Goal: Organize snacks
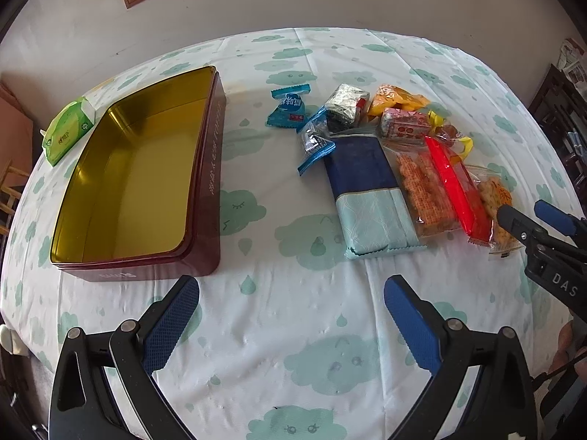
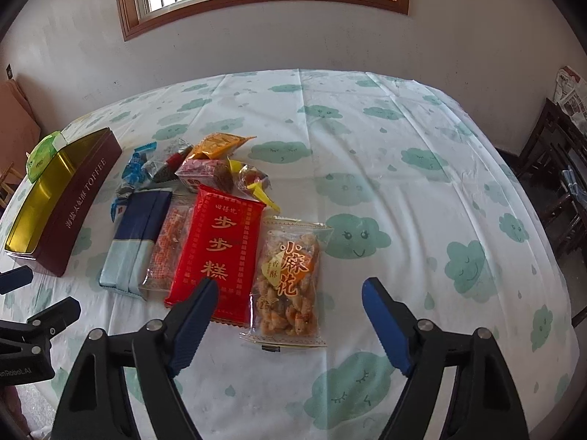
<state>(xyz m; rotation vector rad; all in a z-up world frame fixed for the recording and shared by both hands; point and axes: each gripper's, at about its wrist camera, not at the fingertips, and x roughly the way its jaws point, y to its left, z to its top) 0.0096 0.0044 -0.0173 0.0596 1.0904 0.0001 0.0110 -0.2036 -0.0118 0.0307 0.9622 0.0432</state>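
An empty maroon tin (image 1: 205, 190) with a gold inside stands at the table's left; it also shows in the right wrist view (image 2: 73, 198). A heap of snack packs lies to its right: a blue pack (image 1: 367, 190), a red pack (image 2: 216, 249), a clear bag of fried twists (image 2: 290, 275), an orange-printed clear pack (image 1: 422, 190), blue candies (image 1: 290, 106) and small wrapped sweets (image 2: 216, 146). My left gripper (image 1: 291, 293) is open and empty above bare cloth near the tin's front corner. My right gripper (image 2: 290, 293) is open, empty, just above the near ends of the red pack and the twists bag.
A green tissue pack (image 1: 68, 130) lies behind the tin at the far left. The cloud-print tablecloth (image 2: 403, 168) covers the table. A dark chair (image 2: 550, 183) stands at the right edge. A wall with a window is behind the table.
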